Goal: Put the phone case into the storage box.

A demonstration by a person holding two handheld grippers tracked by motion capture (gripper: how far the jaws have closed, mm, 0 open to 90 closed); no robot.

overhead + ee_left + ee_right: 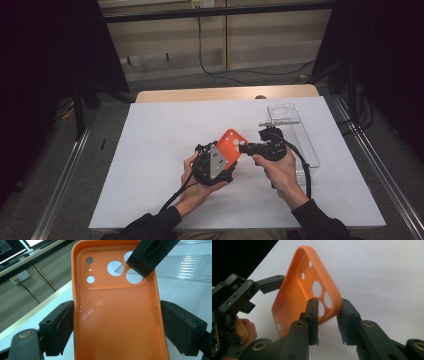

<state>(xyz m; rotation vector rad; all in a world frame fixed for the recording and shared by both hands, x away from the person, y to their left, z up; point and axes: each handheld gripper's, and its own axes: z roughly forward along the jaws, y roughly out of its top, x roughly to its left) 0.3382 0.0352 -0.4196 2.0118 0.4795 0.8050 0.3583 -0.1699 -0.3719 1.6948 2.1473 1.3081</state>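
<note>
White bench carrying a clear plastic tray at its right edge. Orange phone case, held above the bench centre: left gripper clamps its long sides; right gripper pinches its camera-hole corner.

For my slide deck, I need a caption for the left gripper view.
Left tool clamps an orange phone case by its sides while the right tool grips its corner.
</note>
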